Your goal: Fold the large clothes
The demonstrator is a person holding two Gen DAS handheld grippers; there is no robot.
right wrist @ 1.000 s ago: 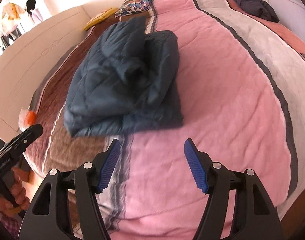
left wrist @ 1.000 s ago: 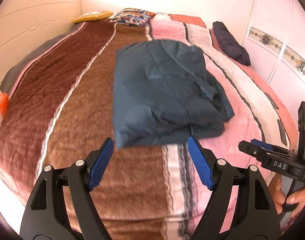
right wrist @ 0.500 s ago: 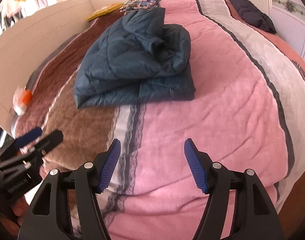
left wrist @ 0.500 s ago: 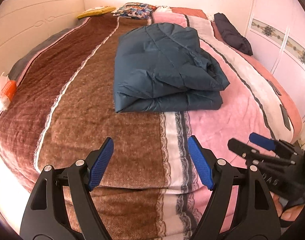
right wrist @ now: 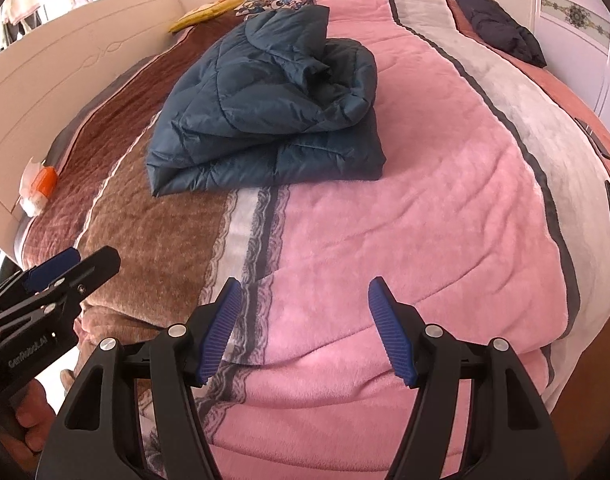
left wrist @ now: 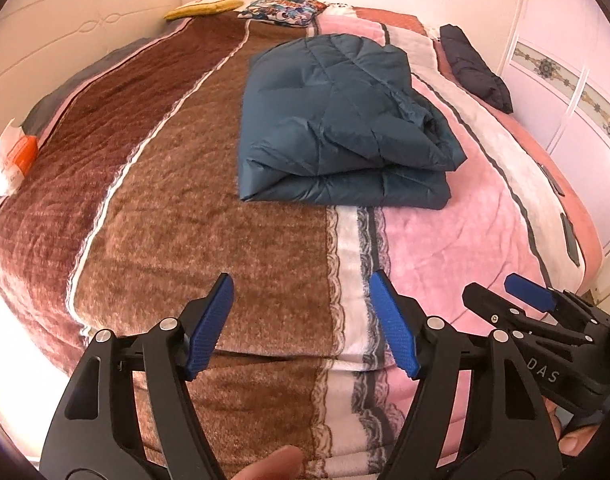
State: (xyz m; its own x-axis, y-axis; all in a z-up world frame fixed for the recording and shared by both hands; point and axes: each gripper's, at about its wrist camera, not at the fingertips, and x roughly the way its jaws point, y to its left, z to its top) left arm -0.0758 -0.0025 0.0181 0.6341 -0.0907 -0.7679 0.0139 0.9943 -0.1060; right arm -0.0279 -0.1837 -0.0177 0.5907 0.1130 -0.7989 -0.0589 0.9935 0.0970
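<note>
Jacket lies folded, untouched; left gripper closing on nothing, right gripper wide apart, empty.

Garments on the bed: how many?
2. A folded teal quilted jacket lies mid-bed; a dark navy bundle lies at the far right edge near the wardrobe. Others may be hidden.
</note>
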